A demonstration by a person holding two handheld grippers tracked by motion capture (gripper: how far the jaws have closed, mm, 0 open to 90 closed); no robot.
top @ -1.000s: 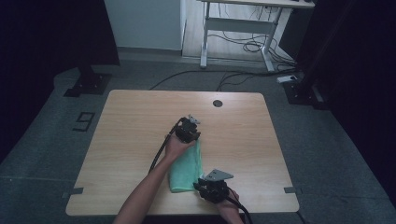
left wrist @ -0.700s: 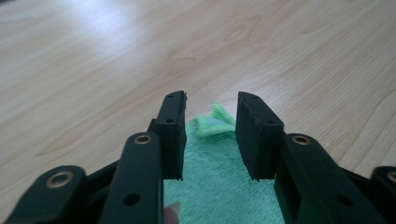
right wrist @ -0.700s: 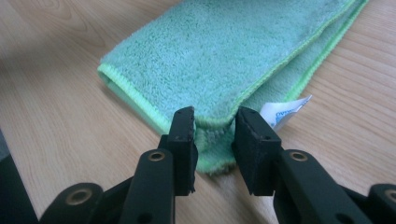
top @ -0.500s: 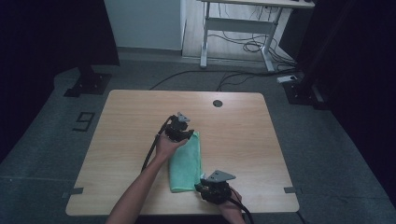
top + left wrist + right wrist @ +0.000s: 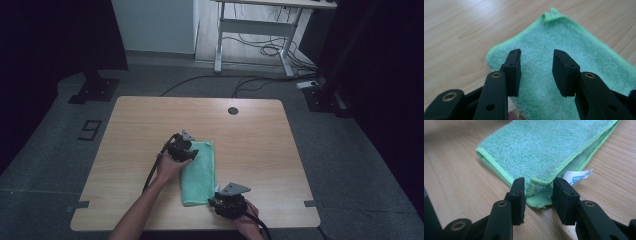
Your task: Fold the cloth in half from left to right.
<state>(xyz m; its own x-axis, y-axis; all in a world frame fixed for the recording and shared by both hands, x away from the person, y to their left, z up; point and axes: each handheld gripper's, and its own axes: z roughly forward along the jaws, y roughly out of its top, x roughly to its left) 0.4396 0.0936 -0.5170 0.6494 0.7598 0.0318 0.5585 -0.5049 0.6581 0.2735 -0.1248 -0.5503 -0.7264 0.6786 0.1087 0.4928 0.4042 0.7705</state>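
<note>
A green folded cloth lies flat on the wooden table. My left gripper is at the cloth's far left corner. In the left gripper view its jaws stand apart above the cloth, having just opened, and they grip nothing. My right gripper is at the cloth's near right corner. In the right gripper view that folded corner lies loose between the jaws, which have just opened. A white label sticks out beside it.
A dark round hole sits near the table's far edge. Beyond the table stand a white desk frame, floor cables and two black stand bases. Bare wood lies to the left and right of the cloth.
My left gripper has slid left and nearer along the cloth's far end, and its jaws have opened off the cloth. The right gripper stayed in place with its jaws wider.
</note>
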